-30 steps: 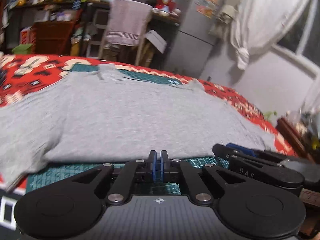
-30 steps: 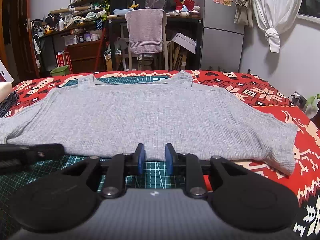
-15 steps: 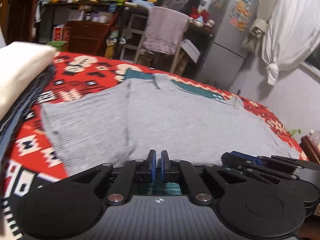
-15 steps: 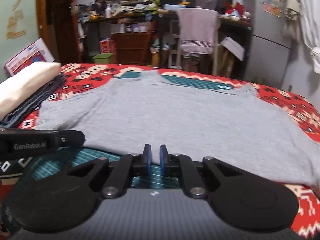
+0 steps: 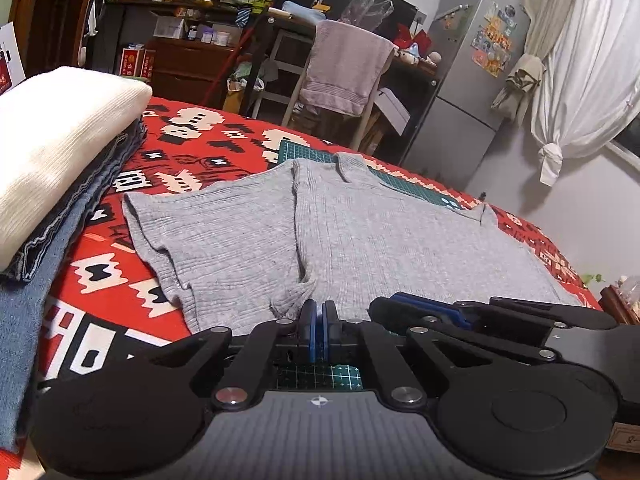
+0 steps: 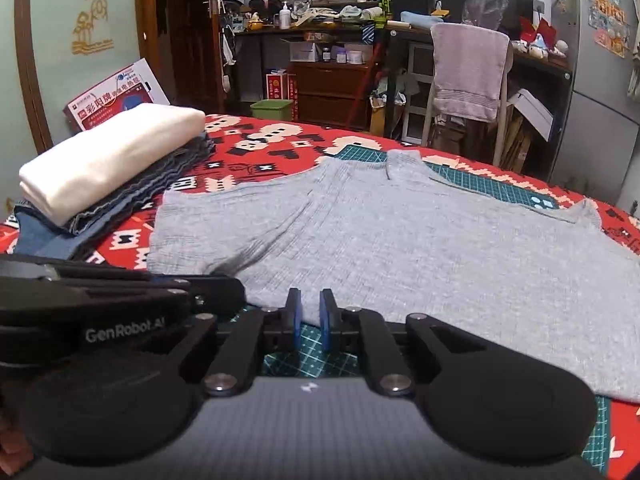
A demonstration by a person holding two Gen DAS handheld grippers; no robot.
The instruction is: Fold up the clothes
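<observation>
- left wrist view: left tongs (image 5: pixel 319 330) closed together at the grey shirt (image 5: pixel 360 240) hem; whether they pinch cloth, cannot tell.
- right tongs (image 6: pixel 308 326) slightly apart, empty; shirt lies flat beside the folded stack (image 6: pixel 108 168).
- risk: a thin pinch could slip mid-fold.

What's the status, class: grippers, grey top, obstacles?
Left gripper shut at hem. Right gripper open. Grey knit top flat, unfolded. Folded clothes stack beside, not blocking.

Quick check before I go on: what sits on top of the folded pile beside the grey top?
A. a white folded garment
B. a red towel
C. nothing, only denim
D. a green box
A: a white folded garment lies on top of the dark denim pieces, left of the grey top on the red patterned cloth.
</observation>
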